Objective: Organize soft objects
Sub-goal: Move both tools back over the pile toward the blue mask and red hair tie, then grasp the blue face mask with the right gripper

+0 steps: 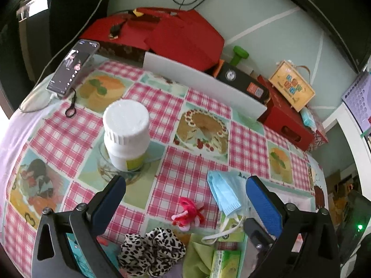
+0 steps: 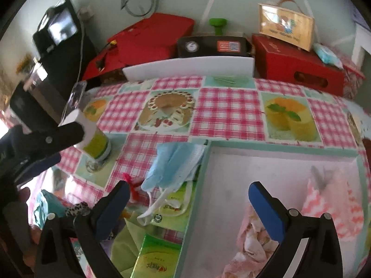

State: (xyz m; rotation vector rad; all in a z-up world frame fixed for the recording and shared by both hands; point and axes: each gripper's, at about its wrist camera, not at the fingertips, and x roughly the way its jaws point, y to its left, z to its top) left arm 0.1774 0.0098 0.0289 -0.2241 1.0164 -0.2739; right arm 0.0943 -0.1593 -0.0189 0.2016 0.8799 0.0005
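Hovering over checked-cloth bench (image 1: 204, 106): left gripper (image 1: 185, 191) wide apart, empty, red-pink fuzzy yarn bundle (image 1: 187, 213) between fingers, untouched. Right gripper (image 2: 189, 197) wide apart, empty, over pink tray (image 2: 231, 173); pale blue pleated face mask (image 2: 174, 164) beside tray.

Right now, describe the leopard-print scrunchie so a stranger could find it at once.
Start at the pink checked tablecloth and come to its near edge. The leopard-print scrunchie lies beside a green cloth, below a red yarn tangle. It alone has black-and-cream spots.
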